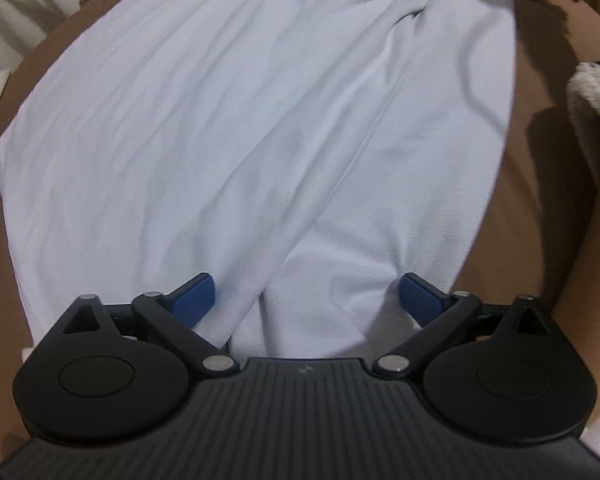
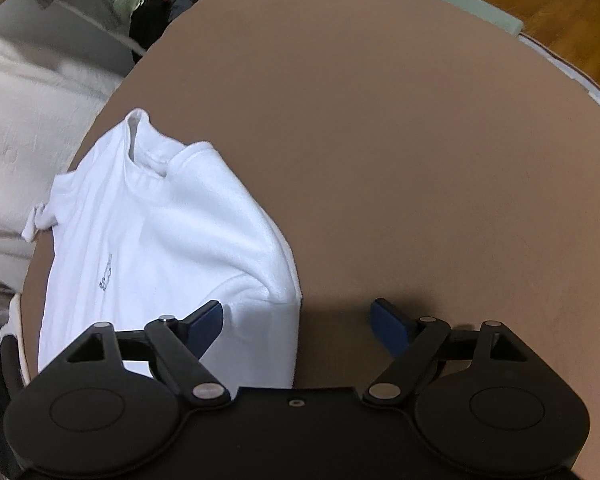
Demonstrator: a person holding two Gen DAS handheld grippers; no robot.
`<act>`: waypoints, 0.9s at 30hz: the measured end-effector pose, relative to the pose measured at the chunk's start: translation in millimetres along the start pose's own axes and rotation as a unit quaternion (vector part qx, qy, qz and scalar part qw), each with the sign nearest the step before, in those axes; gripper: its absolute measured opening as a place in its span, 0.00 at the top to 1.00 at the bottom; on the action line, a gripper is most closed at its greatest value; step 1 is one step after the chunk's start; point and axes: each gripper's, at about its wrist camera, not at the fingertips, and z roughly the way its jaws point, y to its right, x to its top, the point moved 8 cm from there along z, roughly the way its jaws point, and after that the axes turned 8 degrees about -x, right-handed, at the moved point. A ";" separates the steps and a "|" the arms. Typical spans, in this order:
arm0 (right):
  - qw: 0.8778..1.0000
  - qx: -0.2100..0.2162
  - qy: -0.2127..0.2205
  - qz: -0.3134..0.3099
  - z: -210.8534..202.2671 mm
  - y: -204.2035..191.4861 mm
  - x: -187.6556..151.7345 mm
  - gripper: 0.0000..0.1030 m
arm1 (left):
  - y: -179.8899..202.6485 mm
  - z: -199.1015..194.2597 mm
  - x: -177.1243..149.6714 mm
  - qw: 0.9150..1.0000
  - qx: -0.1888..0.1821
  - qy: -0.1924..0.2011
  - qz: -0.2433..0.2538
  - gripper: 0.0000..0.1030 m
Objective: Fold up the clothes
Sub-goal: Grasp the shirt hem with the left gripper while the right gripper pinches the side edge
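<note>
Ahead of my right gripper (image 2: 298, 322), its blue fingers (image 2: 390, 326) spread wide, the brown table (image 2: 400, 152) lay bare to its far edge, giving free passage forward and to the right. To its left the white shirt (image 2: 160, 232) covered the surface, its folded edge running under the gap between the fingers. My left gripper (image 1: 304, 300), also spread wide, had shirt cloth bunched between its fingers and ahead; bare table showed only to the right, bounded by a fluffy white item (image 1: 596, 88).
</note>
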 end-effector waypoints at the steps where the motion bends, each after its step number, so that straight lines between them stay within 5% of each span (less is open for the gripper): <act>1: 1.000 -0.003 0.001 0.000 0.9 -0.7 -0.2 0.17 | -1.4 0.4 -0.7 1.000 -0.003 0.003 -0.004 0.00; 2: 1.000 -0.008 0.001 -0.003 3.4 -1.9 -0.4 0.17 | -2.6 0.3 -1.3 1.000 -0.006 0.008 -0.007 0.01; 4: 1.000 -0.019 0.001 -0.023 8.1 -6.9 -1.5 0.18 | -5.0 -3.6 -1.5 1.000 -0.007 0.024 -0.011 0.23; 6: 0.997 -0.033 0.017 -0.067 9.9 -16.9 -3.7 0.39 | -10.0 -11.7 0.1 0.999 0.004 0.034 -0.016 0.61; 8: 0.994 -0.039 0.031 -0.098 10.1 -26.8 -5.7 0.88 | -18.7 -21.2 2.2 0.999 0.017 0.039 -0.027 0.87; 14: 0.984 -0.056 0.077 -0.148 -7.3 -39.7 -9.1 0.90 | -30.4 -64.5 11.5 0.994 0.015 0.099 -0.046 0.90; 19: 0.984 -0.020 0.107 -0.140 -37.0 -36.0 -6.6 0.90 | -23.4 -92.6 23.8 0.988 0.016 0.145 -0.045 0.90; 22: 0.985 -0.006 0.110 -0.131 -45.2 -28.4 -2.7 0.90 | -22.6 -96.6 33.4 0.987 -0.005 0.152 -0.051 0.90; 27: 0.982 -0.050 0.112 -0.146 -32.1 -29.0 6.7 0.91 | -15.0 -100.4 27.3 0.989 -0.043 0.135 -0.049 0.90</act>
